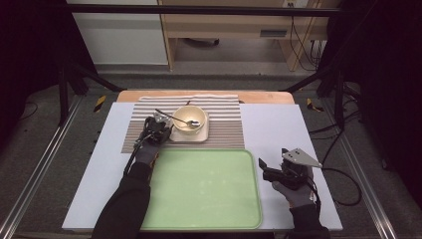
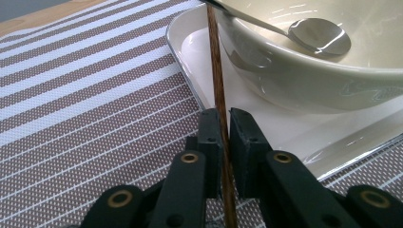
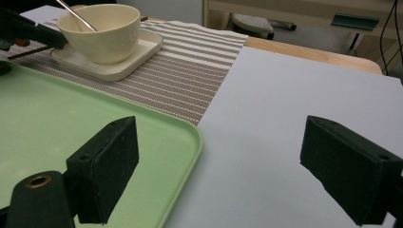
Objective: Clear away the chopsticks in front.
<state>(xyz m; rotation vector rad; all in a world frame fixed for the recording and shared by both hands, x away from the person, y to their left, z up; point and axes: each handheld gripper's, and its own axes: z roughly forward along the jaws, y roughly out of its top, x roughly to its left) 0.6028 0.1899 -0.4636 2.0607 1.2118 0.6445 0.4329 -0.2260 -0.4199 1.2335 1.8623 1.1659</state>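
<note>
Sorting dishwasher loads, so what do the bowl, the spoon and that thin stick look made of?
Bowl: likely glazed ceramic, cream, glossy reflections.
Spoon: metal, mirror-bright.
Stick clamped in the left hand-held gripper: probably wood, brown and grainy, maybe a chopstick.

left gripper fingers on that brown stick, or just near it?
Touching. In the left gripper view, both fingers press against the brown stick, which runs up between them with no visible gap.
</note>
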